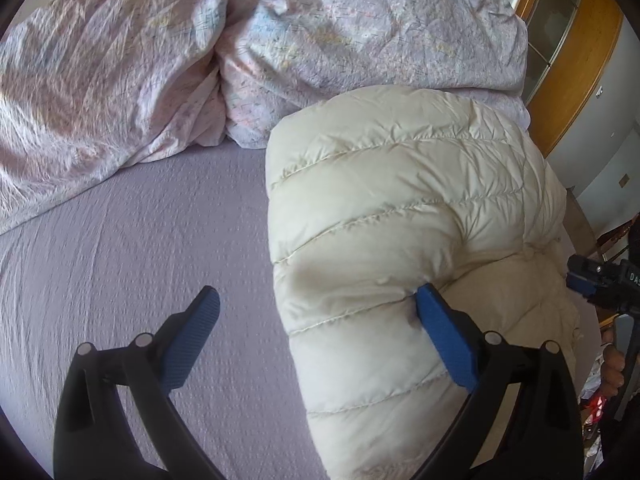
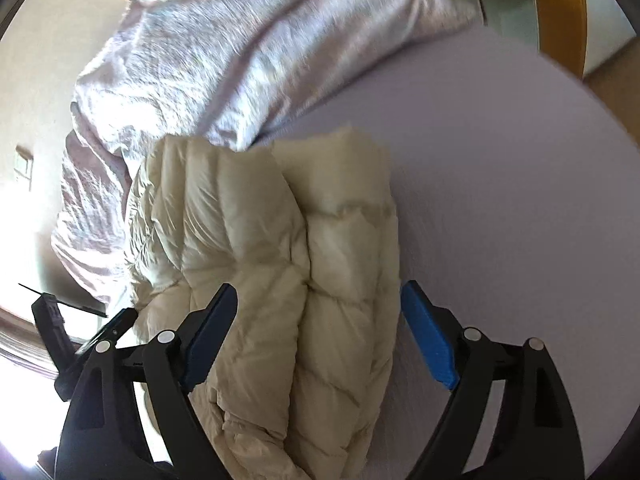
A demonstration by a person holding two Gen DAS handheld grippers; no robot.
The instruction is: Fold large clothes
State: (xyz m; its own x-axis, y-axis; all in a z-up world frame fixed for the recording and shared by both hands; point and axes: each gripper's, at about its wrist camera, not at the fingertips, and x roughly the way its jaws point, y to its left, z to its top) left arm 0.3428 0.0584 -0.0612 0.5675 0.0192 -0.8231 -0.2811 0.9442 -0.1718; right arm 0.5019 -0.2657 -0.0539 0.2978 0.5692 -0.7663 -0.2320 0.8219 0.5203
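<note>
While spread wide over the lilac bed sheet [image 1: 140, 240], left gripper [image 1: 320, 312] pinching nothing, one blue pad [image 1: 444, 340] just touching the cream puffer jacket [image 1: 400, 208]. Right gripper [image 2: 320, 308] also spread wide, pads straddling the folded jacket without pressing it. Jacket bundled on the sheet, just beside the crumpled patterned duvet [image 1: 360, 32]. Across the jacket, right gripper seen at the frame edge, a hand [image 1: 614, 364] on its handle.
</note>
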